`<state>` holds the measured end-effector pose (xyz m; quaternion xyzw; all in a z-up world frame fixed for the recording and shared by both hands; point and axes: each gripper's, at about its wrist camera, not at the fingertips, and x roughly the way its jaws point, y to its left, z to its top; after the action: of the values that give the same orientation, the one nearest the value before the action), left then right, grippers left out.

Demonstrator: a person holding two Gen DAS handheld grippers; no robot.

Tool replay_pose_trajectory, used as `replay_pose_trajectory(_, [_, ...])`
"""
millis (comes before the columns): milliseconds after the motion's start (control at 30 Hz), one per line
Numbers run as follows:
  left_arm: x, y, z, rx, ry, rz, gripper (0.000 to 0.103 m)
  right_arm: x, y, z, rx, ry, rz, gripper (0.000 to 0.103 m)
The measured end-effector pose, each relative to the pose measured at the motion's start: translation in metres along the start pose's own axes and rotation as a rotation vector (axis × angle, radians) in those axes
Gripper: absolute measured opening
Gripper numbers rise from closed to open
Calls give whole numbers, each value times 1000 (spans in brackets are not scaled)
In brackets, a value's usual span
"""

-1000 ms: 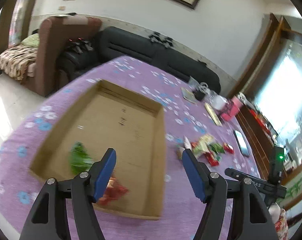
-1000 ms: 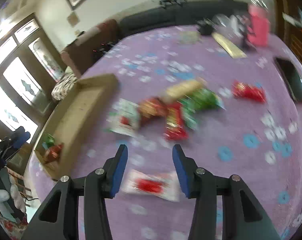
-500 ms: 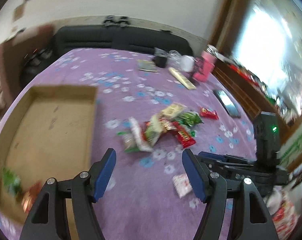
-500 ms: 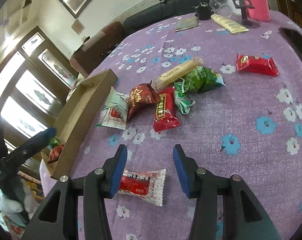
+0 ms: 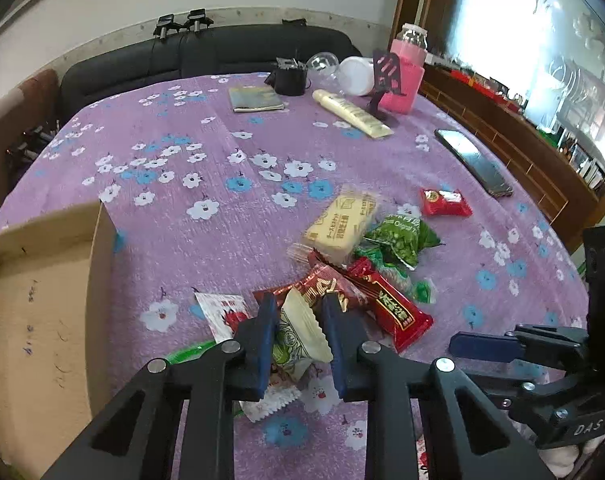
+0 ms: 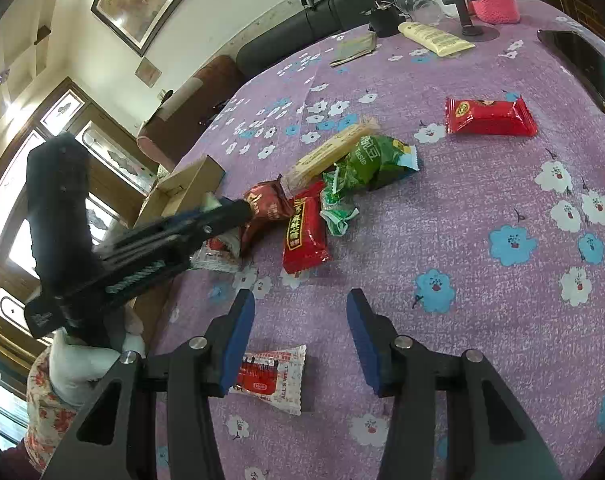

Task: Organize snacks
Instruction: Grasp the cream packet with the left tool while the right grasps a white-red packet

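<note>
Left gripper (image 5: 298, 316) pinches, we judge, a cream-green packet (image 5: 298, 334); our right gripper (image 6: 300, 320) stands spread over a red-white sachet (image 6: 272, 376).

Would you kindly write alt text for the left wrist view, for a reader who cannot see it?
The left gripper pinches a white-and-green snack packet at the edge of a snack pile on a purple flowered tablecloth. A cardboard box lies at left.

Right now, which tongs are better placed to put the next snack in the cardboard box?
Left. The left tongs are shut on a cream-and-green snack packet beside the cardboard box; the right tongs are open over a red-and-white sachet.
</note>
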<state>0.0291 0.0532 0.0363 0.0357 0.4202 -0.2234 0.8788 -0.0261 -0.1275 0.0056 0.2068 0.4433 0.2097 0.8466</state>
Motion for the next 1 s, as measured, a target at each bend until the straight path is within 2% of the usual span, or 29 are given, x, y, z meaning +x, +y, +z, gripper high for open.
replay_pose_trajectory(200, [-14,-3,-11,-7,-4,1,18,3,10,-3,-63,18,17,53])
replay_pose_trajectory(333, [-39,3,-19,-64,-50,-42,18,9,23,-8,-126,60,48,53])
replay_pose_trajectory(467, [-66,13,-31,-116,-99,-66,18,14,42,-18,-233,95,42,54])
replay_pose_trajectory(633, [-93,27,-52,-178,-121,-101,18,17,69,-34,-371,160,11,58])
replay_pose_trajectory(700, [-100,29,-60,-190,-126,-113,18,17,80,-45,-444,180,-24,59])
replay_pose_trajectory(867, [-115,37,-73,-224,-157,-135,18,24,109,-71,-662,204,-194,59])
replay_pose_trajectory(1000, [-125,41,-77,-243,-178,-151,18,30,117,-71,-711,204,-232,59])
